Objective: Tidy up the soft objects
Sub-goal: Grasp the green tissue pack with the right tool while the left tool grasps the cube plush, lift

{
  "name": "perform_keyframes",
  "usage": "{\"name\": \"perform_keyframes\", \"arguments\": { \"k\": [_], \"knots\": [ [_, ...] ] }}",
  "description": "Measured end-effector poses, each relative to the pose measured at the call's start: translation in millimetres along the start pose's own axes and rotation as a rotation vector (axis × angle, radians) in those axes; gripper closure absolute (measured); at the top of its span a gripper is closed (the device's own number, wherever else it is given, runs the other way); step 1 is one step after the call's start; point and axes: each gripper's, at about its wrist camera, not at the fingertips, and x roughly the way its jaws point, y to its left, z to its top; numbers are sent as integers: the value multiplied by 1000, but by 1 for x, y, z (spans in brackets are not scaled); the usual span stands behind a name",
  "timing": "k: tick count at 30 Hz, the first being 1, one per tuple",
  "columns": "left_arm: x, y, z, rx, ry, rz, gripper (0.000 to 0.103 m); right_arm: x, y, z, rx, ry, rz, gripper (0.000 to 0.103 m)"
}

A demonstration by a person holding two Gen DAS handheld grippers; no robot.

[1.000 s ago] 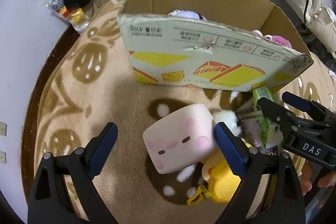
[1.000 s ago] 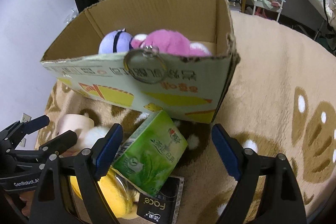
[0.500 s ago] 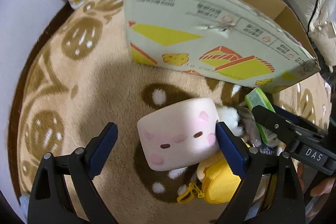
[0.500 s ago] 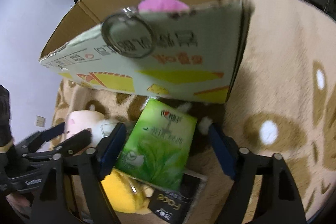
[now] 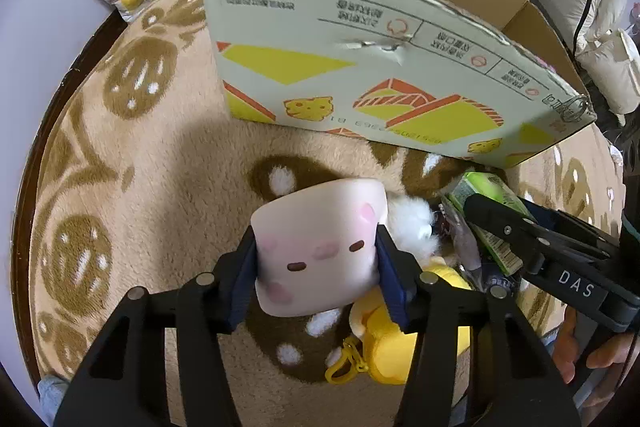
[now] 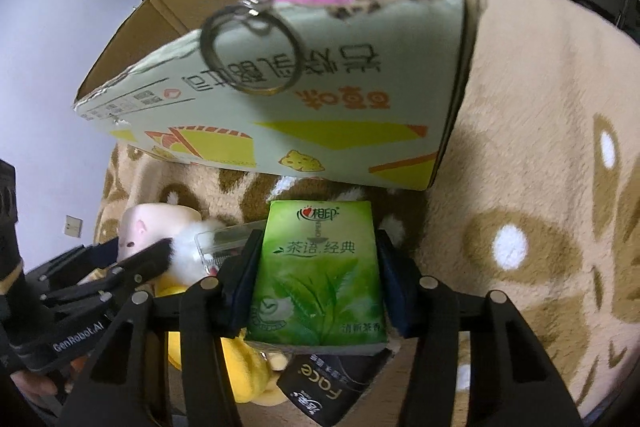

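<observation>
Grasp step: left gripper (image 5: 316, 263) clamped on the pink squishy cube (image 5: 320, 247), right gripper (image 6: 318, 279) clamped on the green tissue pack (image 6: 320, 275), both low on the blanket (image 5: 152, 155) before the cardboard box (image 5: 380, 75); next likely lift over its rim.

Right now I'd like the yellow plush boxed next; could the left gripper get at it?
Probably not yet: the left gripper is shut on the pink cube, which lies partly over the yellow plush.
</observation>
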Motion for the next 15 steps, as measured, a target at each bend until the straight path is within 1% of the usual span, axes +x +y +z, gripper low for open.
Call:
{"name": "perform_keyframes", "arguments": {
  "k": [3,7,12,15],
  "knots": [
    [-4,6,-2,-16,3,-16,50,-5,6,-2,-21,-23,-21,47],
    [-14,5,-3,2,-33,13,50,-15,3,-4,-17,-47,-21,47],
    [-34,-2,-8,31,-124,58,51,-27,3,-3,-24,-89,-42,47],
    [-50,-11,-11,63,-188,74,51,-31,4,-3,-23,-100,-38,47]
  ]
}}
